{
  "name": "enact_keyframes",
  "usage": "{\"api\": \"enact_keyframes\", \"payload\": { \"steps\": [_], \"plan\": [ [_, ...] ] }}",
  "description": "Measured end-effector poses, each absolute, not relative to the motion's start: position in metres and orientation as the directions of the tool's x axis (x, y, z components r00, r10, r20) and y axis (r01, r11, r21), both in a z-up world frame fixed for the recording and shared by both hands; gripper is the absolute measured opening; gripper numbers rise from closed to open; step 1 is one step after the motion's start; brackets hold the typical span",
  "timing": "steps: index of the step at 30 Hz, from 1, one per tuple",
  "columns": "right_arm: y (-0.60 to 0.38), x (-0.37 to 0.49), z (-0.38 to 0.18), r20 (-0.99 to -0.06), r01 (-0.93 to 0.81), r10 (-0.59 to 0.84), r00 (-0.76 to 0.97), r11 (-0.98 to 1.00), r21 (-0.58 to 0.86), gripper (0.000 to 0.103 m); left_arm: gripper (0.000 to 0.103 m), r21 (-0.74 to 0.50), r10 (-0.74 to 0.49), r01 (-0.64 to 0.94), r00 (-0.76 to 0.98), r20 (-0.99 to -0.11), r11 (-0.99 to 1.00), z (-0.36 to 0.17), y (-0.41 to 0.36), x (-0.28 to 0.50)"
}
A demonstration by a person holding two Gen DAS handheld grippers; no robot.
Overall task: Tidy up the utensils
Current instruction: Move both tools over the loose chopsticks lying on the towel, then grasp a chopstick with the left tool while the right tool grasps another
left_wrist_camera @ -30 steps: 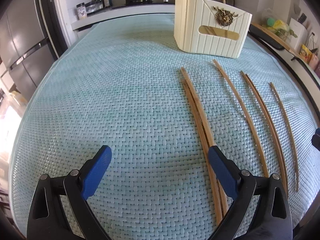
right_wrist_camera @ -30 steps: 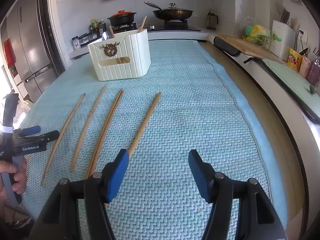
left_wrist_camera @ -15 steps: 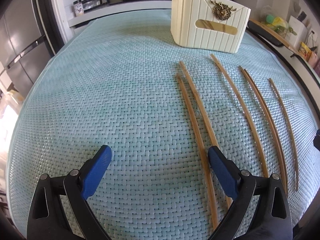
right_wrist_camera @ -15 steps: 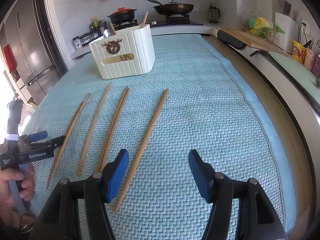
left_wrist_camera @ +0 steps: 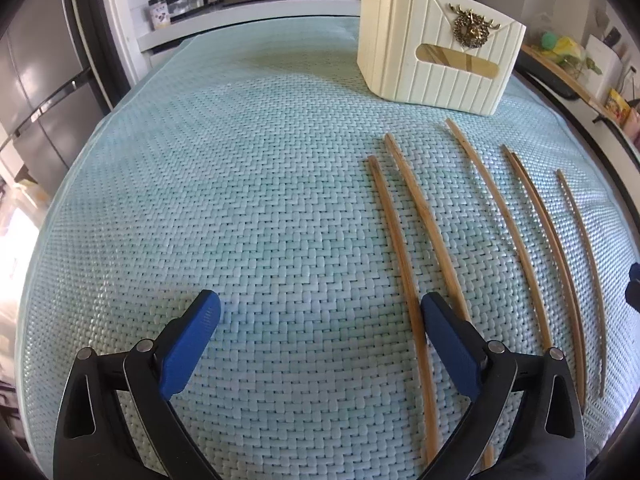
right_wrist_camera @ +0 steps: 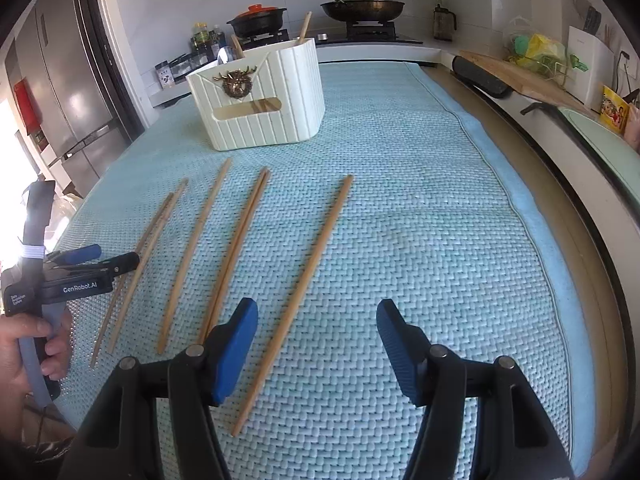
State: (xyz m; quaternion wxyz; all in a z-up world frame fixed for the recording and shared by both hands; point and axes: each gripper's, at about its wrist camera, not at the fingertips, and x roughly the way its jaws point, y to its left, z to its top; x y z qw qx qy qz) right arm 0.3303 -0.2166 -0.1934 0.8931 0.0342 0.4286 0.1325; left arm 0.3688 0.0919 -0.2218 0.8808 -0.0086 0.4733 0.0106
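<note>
Task things: six chopsticks (right_wrist_camera: 312, 276) lie loose on the mat (right_wrist_camera: 420, 240), all short of the holder (right_wrist_camera: 260, 104), none lifted yet.
Long axis: every stick runs near to far, roughly along the line each gripper points, far ends toward the holder.
Right gripper (right_wrist_camera: 316, 344): jaws wide, nothing between the pads; it hangs over the mat.
Nearest to right: the rightmost stick, whose near end passes just inside the left pad (right_wrist_camera: 236, 352) and runs on below it; the rest of the gap is bare mat.
Left gripper (left_wrist_camera: 320, 344): jaws wide, holding nothing.
Nearest to left: the leftmost stick (left_wrist_camera: 400, 276) lies just inside the right pad (left_wrist_camera: 452, 352); its neighbour (left_wrist_camera: 428, 224) passes under that pad.
Which hand: my judgement is each has its own outer stick about equally close; the middle sticks (right_wrist_camera: 236, 240) sit between the two grippers.
Coming move: likely a small sideways shift to centre a stick, then a drop and a pinch across its width.
Holder: far ahead of both, upright, with utensils already standing in it.
In the way: nothing on the mat between sticks and holder; the paired sticks that touch may come up together.
Around: a hand (right_wrist_camera: 28, 344) on the left handle; stove with pots (right_wrist_camera: 260, 20) behind.
</note>
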Motion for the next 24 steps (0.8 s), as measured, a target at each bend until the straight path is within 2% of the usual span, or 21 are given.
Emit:
{"api": "enact_keyframes", "payload": {
  "steps": [16, 24],
  "plan": [
    [-0.192, 0.365, -0.22, -0.809, -0.228, 0.152, 0.567, 0.973, 0.023, 0.063, 0.102, -0.013, -0.01, -0.003, 0.512, -0.859, 1.0, -0.224, 0.115, 0.408],
    [-0.196, 0.387, -0.219, -0.829, -0.231, 0.154, 0.538, 0.972, 0.031, 0.065, 0.102, -0.009, -0.021, 0.029, 0.482, -0.876, 1.0, -0.225, 0.114, 0.447]
  ]
}}
